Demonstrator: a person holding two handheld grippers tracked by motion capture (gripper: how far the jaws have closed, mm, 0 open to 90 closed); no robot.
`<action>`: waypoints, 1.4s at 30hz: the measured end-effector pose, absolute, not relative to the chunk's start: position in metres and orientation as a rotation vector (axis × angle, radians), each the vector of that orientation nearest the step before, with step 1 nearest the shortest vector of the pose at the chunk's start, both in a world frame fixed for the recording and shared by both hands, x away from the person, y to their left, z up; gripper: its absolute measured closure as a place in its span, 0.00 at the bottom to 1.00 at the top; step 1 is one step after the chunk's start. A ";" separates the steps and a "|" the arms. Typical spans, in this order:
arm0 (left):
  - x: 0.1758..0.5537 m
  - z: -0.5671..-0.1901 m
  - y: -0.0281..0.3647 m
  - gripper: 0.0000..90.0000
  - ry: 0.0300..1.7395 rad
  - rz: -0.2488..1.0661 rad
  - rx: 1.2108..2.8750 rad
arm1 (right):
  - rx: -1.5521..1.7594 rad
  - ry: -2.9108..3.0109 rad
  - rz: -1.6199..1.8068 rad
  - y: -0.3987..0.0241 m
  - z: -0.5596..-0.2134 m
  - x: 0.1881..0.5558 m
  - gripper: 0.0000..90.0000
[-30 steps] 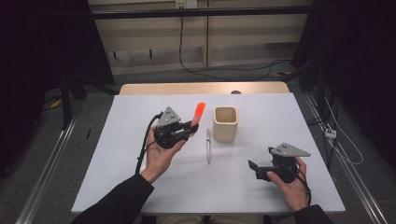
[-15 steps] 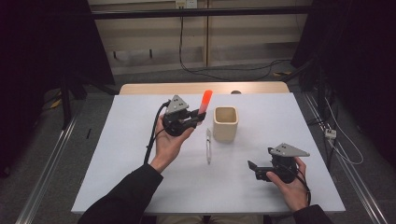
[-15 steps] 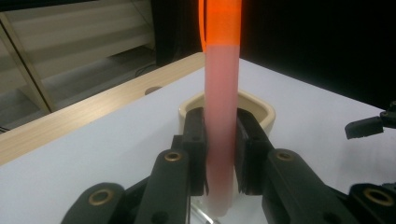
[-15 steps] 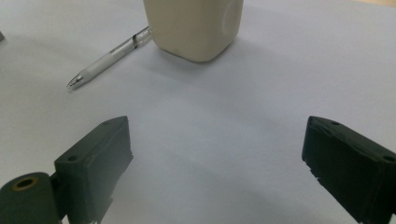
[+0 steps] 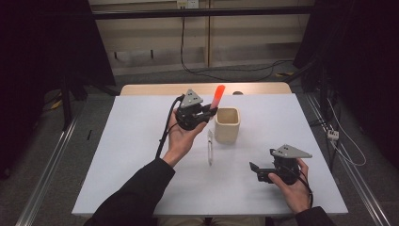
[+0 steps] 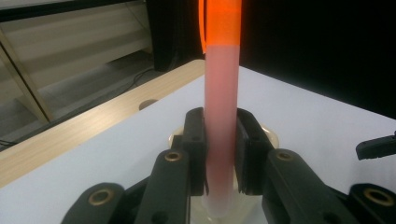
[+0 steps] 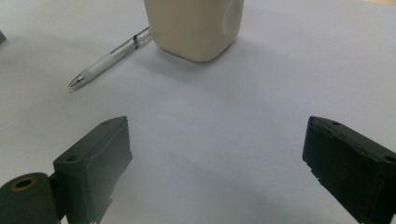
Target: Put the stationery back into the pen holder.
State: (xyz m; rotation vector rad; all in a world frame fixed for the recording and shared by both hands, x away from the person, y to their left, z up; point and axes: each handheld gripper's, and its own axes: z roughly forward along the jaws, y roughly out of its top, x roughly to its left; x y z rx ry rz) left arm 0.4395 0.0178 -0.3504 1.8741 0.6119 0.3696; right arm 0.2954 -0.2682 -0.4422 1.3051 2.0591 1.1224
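My left gripper [image 5: 211, 112] is shut on a marker [image 5: 218, 96] with a pale pink barrel and an orange cap. It holds the marker upright and slightly tilted, just left of the beige cup [image 5: 227, 125]. In the left gripper view the barrel [image 6: 222, 116] stands clamped between the black pads [image 6: 196, 149], and the cup's rim [image 6: 273, 136] shows below it. My right gripper [image 5: 254, 170] rests low over the table's front right, open, with nothing between its jaws [image 7: 217, 144]. It faces the cup [image 7: 196, 25].
A clear pen [image 5: 210, 147] lies on the white table [image 5: 131, 155] just left of the cup's base, and it also appears as the pen [image 7: 109, 58] in the right gripper view. Cables run over the floor behind the table's wooden far edge [image 5: 155, 89].
My left hand has carried the marker to the right and a little up, from mid-table to right beside the cup. The right hand has stayed put.
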 end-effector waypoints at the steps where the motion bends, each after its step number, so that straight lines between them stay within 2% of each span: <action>1: 0.440 -0.351 0.015 0.86 0.613 0.376 1.875 | 1.305 2.060 1.121 -0.268 -0.442 0.295 0.08; 13: 0.452 -0.357 -0.003 0.86 0.633 0.363 1.885 | 1.300 2.071 1.122 -0.268 -0.443 0.295 0.08; 16: 0.454 -0.360 -0.008 0.86 0.629 0.432 1.902 | 1.297 2.075 1.122 -0.267 -0.443 0.296 0.08; 18: 0.458 -0.363 -0.009 0.86 0.648 0.389 1.897 | 1.295 2.076 1.120 -0.267 -0.443 0.296 0.08; 29: 0.445 -0.367 -0.026 0.86 0.575 0.372 1.913 | 1.304 2.081 1.119 -0.267 -0.444 0.296 0.08; 42: 0.451 -0.378 -0.027 0.86 0.617 0.367 1.937 | 1.296 2.082 1.116 -0.267 -0.444 0.296 0.08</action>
